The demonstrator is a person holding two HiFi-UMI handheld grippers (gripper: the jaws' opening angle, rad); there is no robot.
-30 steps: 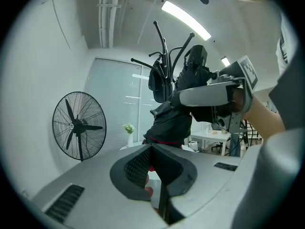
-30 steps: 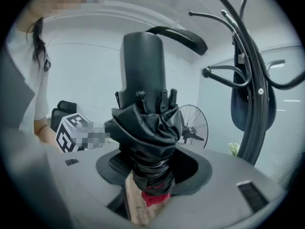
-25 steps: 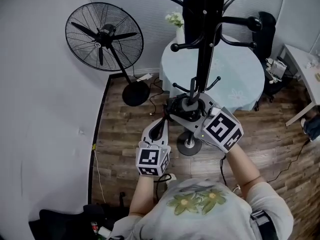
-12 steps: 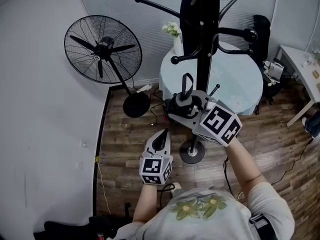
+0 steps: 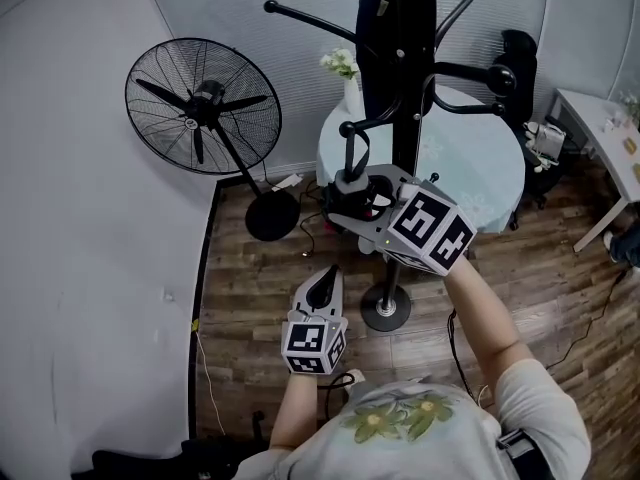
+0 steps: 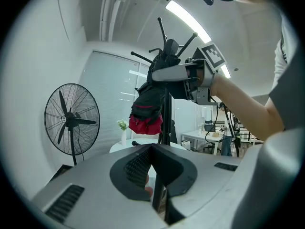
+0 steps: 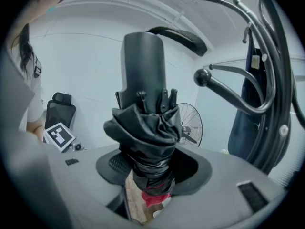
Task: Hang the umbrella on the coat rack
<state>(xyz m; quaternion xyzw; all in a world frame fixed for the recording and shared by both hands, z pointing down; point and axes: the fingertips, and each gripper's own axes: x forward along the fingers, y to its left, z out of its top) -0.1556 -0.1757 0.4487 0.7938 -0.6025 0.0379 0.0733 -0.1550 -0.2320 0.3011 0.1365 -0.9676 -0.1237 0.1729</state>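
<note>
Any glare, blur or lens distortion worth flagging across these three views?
Head view: evenly lit, sharp, no glare. Left gripper view: heavy fisheye, black corners, ceiling light strip blown out. Right gripper view: same fisheye and black corners; umbrella fills the centre, in focus; coat rack reads dark against the pale wall.

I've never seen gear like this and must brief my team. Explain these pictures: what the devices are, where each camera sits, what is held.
No robot here: a person holds a two-jaw gripper in each hand; the patterned cubes are part of them. The head view looks down from the person's head. The other two views ride on the grippers, looking along their jaws. The right gripper is clamped on a folded black umbrella, held beside a ball-tipped hook of the black coat rack, where a dark bag hangs. Whether its strap is over the hook, I cannot tell. The left gripper is lower, shut and empty. Around stand a fan and a round table on wooden floor.
</note>
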